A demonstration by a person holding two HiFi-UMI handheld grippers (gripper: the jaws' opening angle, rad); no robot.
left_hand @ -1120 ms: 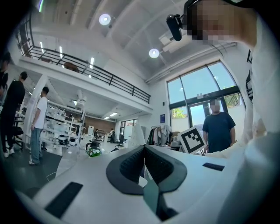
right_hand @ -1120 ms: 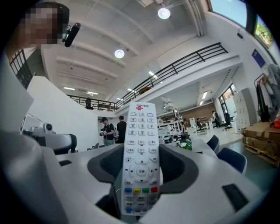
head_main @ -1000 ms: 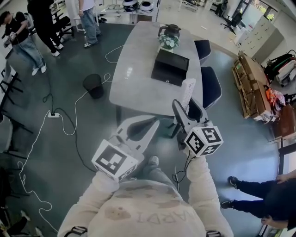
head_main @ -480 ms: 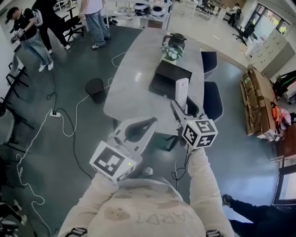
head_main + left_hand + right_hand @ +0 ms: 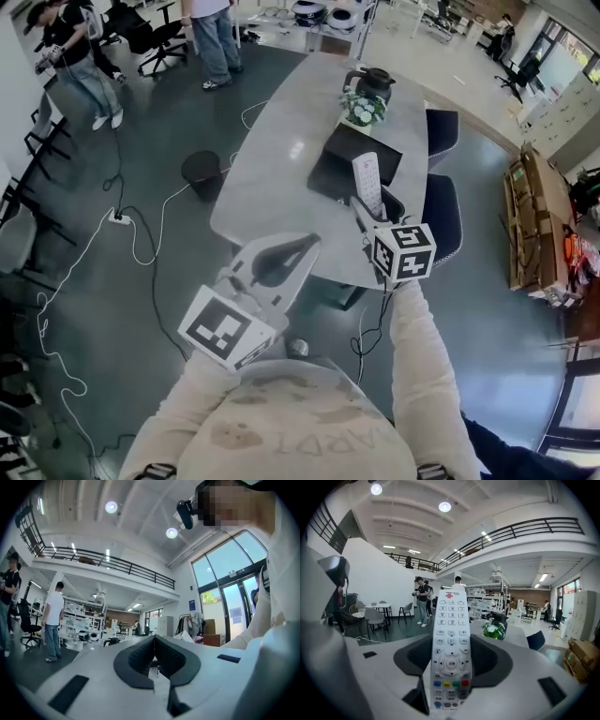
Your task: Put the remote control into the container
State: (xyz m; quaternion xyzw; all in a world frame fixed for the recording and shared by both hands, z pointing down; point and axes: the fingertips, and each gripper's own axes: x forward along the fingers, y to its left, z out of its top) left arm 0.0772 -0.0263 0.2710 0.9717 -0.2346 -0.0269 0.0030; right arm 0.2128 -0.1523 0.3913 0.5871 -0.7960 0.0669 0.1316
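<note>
A white remote control with rows of buttons stands between the pads of my right gripper, which is shut on its lower half. In the head view its far end overlaps the near right part of the black box-shaped container on the grey table. The right gripper view shows the remote upright, filling the gap of the right gripper. My left gripper hangs lower left, short of the table's near edge, shut and holding nothing; in its own view the left gripper has its pads meeting.
A black kettle and a small flower pot stand beyond the container. Two dark chairs line the table's right side. A black bin and cables lie on the floor at left. People stand far off.
The table has come closer in the head view. My right gripper has carried the remote forward, from the table's near edge to over the container's near part. The left gripper stays shut.
</note>
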